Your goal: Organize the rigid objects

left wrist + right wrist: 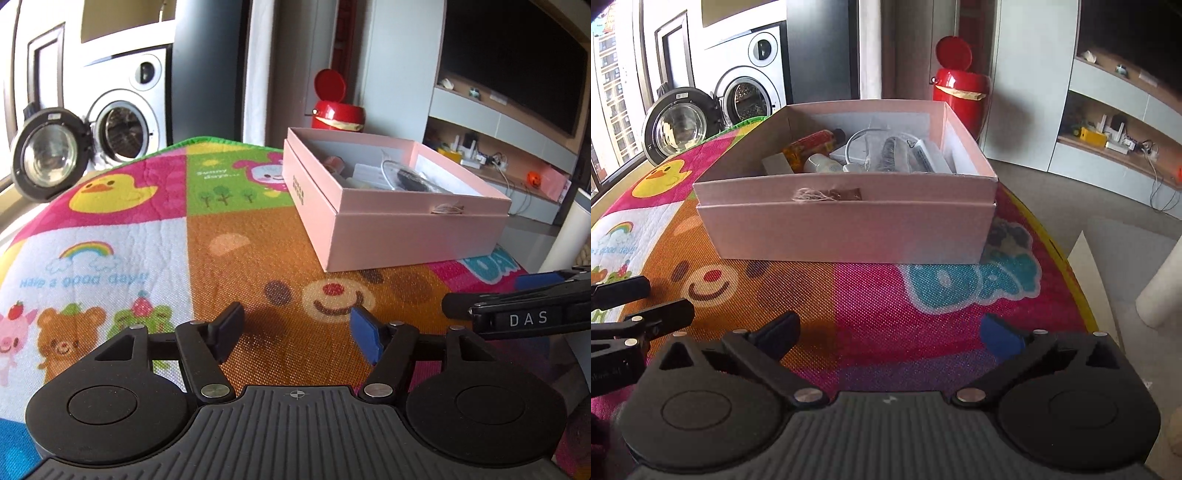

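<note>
Both claws, left claw (297, 328) and right claw (890, 336), gape empty; only the right view shows the box's (846, 225) orange bottle (809, 146).

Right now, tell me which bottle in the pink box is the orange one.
The dark-capped orange bottle lying along the pink box's left side; the smaller bottle beside it is white.

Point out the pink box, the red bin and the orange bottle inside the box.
pink box (849, 232), right wrist view, near front wall.
red bin (960, 86), right wrist view, body below open lid.
orange bottle (809, 146), right wrist view, middle of label.
</note>
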